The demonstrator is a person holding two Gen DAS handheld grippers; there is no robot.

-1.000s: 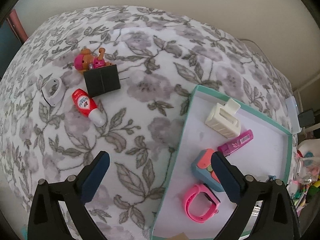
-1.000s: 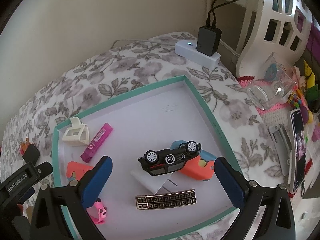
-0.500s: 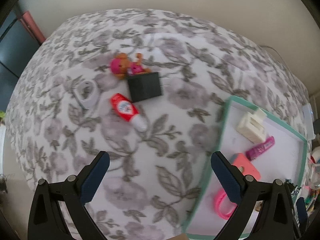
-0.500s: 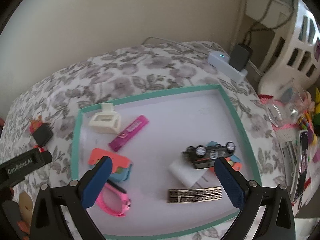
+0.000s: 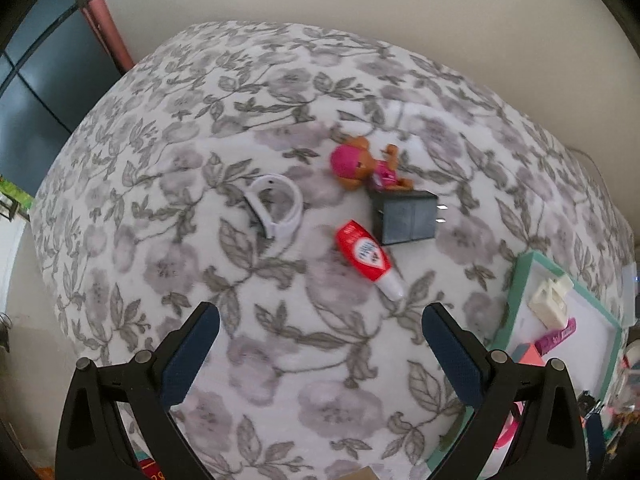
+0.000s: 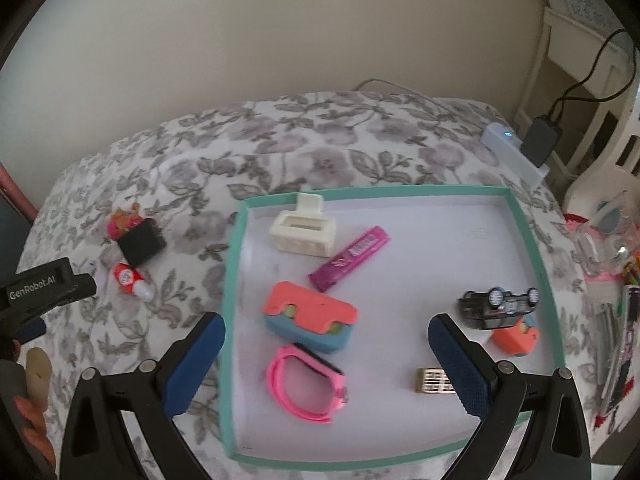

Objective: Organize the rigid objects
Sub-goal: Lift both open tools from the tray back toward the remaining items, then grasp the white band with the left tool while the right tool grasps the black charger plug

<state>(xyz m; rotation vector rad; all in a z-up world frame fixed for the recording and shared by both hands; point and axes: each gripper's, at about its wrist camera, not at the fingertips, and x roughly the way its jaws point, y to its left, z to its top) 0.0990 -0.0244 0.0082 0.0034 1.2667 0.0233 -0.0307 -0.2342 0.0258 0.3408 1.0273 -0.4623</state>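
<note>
Red tube [image 5: 367,255] beside black charger [image 5: 404,218]

A grey floral cover [image 5: 280,360] spreads beneath and ahead of my fingers, ending at a plain cream wall [image 6: 280,40]. Beyond my left fingers, far left, stands a dark window [image 5: 36,92]; white furniture [image 6: 592,80] rises right of my right fingers.

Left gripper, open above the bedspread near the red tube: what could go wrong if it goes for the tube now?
1. The red tube lies close beside the black charger; wide fingers may knock or catch the charger too.
2. The tube is rounded and rests on a soft bedspread, so it may roll or sink away.
3. The toy dog touches the charger, so a push could move both.
</note>
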